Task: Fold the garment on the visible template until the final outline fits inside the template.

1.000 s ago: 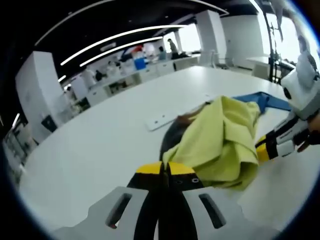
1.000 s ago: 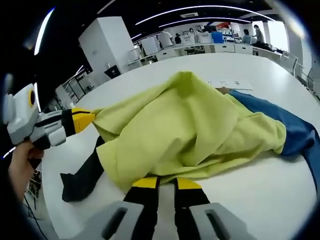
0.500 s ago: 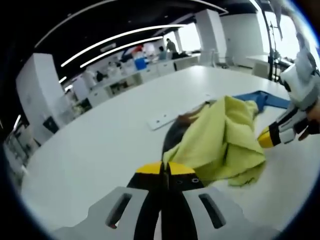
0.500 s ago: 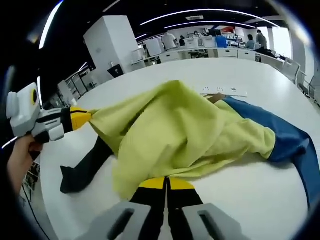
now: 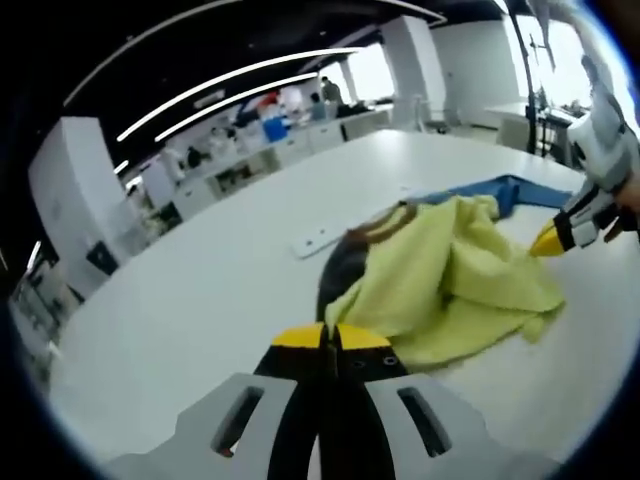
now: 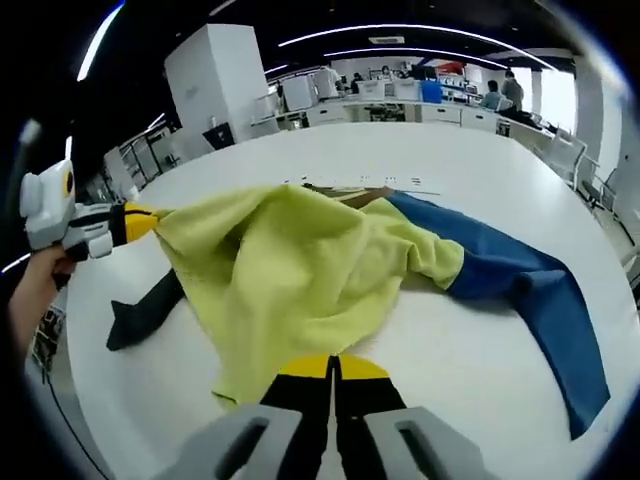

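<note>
On white table, left gripper view: left gripper pinched on garment, spread flatter vs. before. Right gripper view: right gripper clamps garment hem, probably; blue sleeve now stretched out; office behind.

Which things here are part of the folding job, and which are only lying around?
Part of the job: yellow-green garment; left gripper and right gripper, each pinching its edge.

Only lying around: blue cloth, dark cloth, white strip, on the white table.
</note>
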The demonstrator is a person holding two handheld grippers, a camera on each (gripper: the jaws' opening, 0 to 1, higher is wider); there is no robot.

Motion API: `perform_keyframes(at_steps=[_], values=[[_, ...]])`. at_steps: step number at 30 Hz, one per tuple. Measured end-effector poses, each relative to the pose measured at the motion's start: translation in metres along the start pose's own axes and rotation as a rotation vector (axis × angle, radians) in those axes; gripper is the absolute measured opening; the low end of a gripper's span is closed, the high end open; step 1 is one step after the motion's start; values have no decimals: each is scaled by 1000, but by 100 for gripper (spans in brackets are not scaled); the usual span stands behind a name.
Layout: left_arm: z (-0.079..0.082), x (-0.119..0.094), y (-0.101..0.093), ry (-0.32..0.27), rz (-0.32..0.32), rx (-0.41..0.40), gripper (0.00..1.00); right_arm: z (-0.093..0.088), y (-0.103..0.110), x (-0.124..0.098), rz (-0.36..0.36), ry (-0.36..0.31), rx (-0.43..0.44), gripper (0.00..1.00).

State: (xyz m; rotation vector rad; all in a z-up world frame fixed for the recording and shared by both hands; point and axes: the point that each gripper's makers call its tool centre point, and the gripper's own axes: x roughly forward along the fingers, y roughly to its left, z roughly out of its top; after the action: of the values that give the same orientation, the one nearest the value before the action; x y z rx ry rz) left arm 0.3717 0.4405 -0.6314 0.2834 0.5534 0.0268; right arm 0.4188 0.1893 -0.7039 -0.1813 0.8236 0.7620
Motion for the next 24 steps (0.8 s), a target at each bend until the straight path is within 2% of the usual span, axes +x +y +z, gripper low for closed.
perform_keyframes(at_steps=[5,10,15,19,24], values=[[-5,-8,-7,11,-15,18,0,-7,-17,-11,-22,6,2,0],[-9,-17,-19,25,-43,50,0,-12,-25,-18,-28,14,-2,0],[-11,-25,-28,25,-64,43,0,-16,-33,-22,-35,24,0,0],[-15,-31,-33,36,-77,80,0,-17,-36,-26,-37,28,-2,0],[-16,-43,-42,33,-104,57,0,-22,-43,-31,-33,40,-4,0]])
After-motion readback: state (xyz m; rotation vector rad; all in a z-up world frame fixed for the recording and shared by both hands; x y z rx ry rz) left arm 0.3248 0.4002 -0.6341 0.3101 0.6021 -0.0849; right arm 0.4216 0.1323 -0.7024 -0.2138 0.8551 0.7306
